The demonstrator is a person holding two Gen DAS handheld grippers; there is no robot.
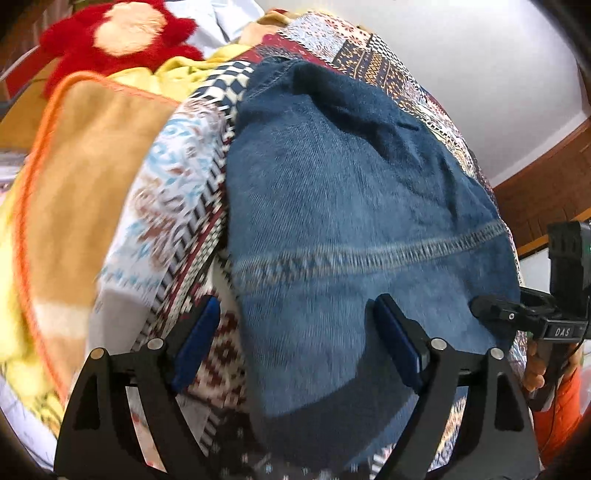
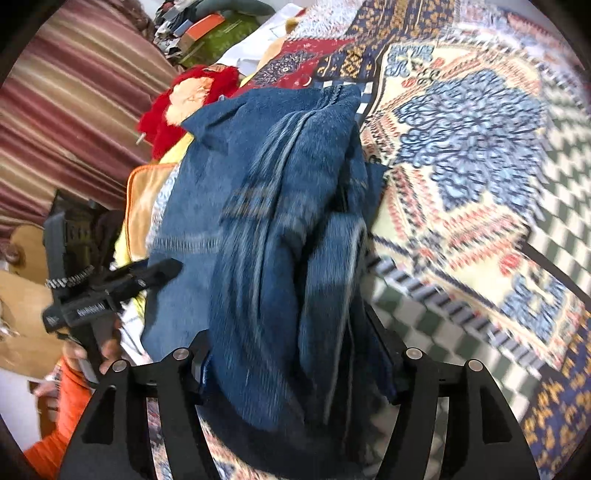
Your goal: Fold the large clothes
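Note:
Blue denim jeans (image 1: pixel 351 221) lie folded on a patterned bedspread (image 1: pixel 177 192), a stitched seam running across them. My left gripper (image 1: pixel 295 336) is open over their near end: its left pad (image 1: pixel 197 339) is over the bedspread beside the denim and its right pad (image 1: pixel 397 339) is over the denim. In the right wrist view the jeans (image 2: pixel 277 221) are bunched in thick folds on the bedspread (image 2: pixel 461 147). My right gripper (image 2: pixel 295 362) is open, with the denim bundle filling the gap and covering its right fingertip.
A tan blanket with orange edging (image 1: pixel 92 166), yellow cloth (image 1: pixel 177 74) and a red plush toy (image 1: pixel 118 33) are piled left of the jeans. A hand in an orange sleeve (image 2: pixel 70 402) holds the other tool. Striped fabric (image 2: pixel 74 92) hangs at the left.

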